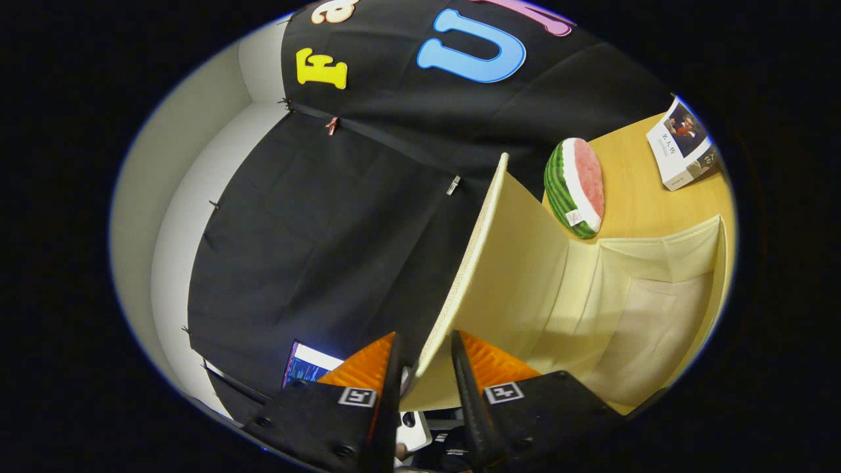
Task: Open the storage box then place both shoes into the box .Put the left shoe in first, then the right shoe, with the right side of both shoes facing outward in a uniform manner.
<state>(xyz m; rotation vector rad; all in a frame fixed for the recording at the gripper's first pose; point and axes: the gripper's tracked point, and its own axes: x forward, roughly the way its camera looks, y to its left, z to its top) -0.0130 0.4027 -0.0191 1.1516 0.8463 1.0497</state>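
Observation:
The view is rolled strongly to one side. My gripper [424,355] is shut on the lid [506,263] of the pale yellow fabric storage box, its two fingers pinching the lid's woven edge between them. The lid is lifted and stands away from the box. Beyond the fingers the box's inside [657,309] lies open, with cream fabric walls and a lighter bottom panel, and nothing inside it.
A watermelon-slice cushion [575,187] stands on the wooden table [634,197] just behind the box. A white book [683,144] lies farther back on the table. A lit screen [309,364] shows beside one finger, against the black cloth wall.

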